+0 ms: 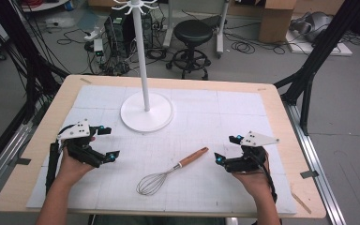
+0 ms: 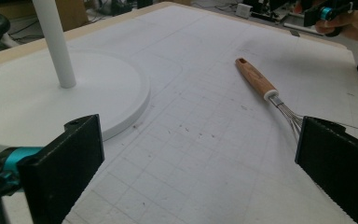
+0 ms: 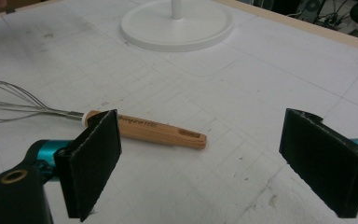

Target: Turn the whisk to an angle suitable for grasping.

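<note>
While held low over the white mat, both grippers catalogued as follows:

Left gripper [image 1: 102, 143]: gripped in the person's left hand [image 1: 72, 164], forearm entering from the bottom edge of the high view; set at the left part of the mat, jaws aimed toward the table's middle; grey three-cornered plate on top.
Left gripper state: jaws spread wide, nothing between them; bare mat seen in the gap in the left gripper view [image 2: 200, 177].
Right gripper [image 1: 228, 149]: gripped in the person's right hand [image 1: 253, 176], at the right part of the mat, jaws aimed leftward toward the whisk handle; grey plate on top.
Right gripper state: jaws spread wide and empty in the right gripper view [image 3: 200, 163]; apart from the whisk, not touching it.
Whisk [image 1: 171, 171]: lying flat on the mat between the two grippers, wooden handle toward the right gripper, wire loops toward the near edge; handle end with a slot-shaped hole.
Stand [image 1: 146, 110]: white round base with upright white pole, at the far middle of the mat, well apart from the whisk; hooks at the pole's top.
Mat [image 1: 225, 108]: white, gridded, lightly marked, laid on a wooden table [image 1: 281, 122].
Containers: none seen on the table.
Background: black stool [image 1: 193, 37] and cables on the floor beyond the table.
</note>
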{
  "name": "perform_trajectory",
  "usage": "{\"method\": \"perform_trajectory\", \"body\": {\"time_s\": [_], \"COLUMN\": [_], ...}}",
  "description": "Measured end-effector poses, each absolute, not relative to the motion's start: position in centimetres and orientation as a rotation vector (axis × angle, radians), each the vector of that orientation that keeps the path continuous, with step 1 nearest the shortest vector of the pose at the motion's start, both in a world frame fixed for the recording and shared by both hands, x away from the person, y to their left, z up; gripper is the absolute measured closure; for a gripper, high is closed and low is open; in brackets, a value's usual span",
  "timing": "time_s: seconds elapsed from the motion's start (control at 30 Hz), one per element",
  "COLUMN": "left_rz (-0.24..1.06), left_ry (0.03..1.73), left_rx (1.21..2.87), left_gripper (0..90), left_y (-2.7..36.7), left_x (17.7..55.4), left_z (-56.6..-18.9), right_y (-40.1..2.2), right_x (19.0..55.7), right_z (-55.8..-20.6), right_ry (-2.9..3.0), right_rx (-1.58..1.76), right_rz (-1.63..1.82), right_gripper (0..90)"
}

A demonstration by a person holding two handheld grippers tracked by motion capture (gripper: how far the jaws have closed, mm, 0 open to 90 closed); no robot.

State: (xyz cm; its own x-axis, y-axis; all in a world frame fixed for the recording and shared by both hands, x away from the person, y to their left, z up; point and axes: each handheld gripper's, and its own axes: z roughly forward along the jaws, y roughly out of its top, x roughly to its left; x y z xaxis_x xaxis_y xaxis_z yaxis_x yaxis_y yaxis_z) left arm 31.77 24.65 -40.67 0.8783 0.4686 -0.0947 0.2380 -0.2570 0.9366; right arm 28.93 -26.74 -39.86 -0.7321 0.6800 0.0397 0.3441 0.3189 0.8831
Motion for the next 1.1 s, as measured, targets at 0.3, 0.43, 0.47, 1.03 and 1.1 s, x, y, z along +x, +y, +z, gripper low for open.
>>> {"method": "perform_trajectory", "body": {"time_s": [0.3,0.43,0.47,1.03,1.1], "left_rz": [0.237,0.239,0.242,0.251,0.254], "left_ry": [0.52,0.527,0.528,0.499,0.496], "left_rx": [1.858,1.852,1.848,1.813,1.814], "left_gripper": [1.7,1.7,1.7,1.7,1.7], "left_y": [24.6,24.7,24.7,25.0,25.0], "left_x": [31.7,31.7,31.6,31.1,31.1], "left_z": [-40.7,-40.7,-40.6,-39.9,-39.9], "right_y": [-26.2,-25.6,-25.6,-19.6,-18.6], "right_x": [28.7,28.7,28.7,33.3,33.8], "right_z": [-39.8,-39.0,-39.0,-37.4,-38.4], "right_ry": [2.283,2.298,2.298,2.61,2.677], "right_rx": [0.891,0.865,0.865,0.691,0.69], "right_rz": [1.354,1.357,1.357,1.189,1.104], "right_gripper": [11.5,11.5,11.5,14.2,14.2]}}
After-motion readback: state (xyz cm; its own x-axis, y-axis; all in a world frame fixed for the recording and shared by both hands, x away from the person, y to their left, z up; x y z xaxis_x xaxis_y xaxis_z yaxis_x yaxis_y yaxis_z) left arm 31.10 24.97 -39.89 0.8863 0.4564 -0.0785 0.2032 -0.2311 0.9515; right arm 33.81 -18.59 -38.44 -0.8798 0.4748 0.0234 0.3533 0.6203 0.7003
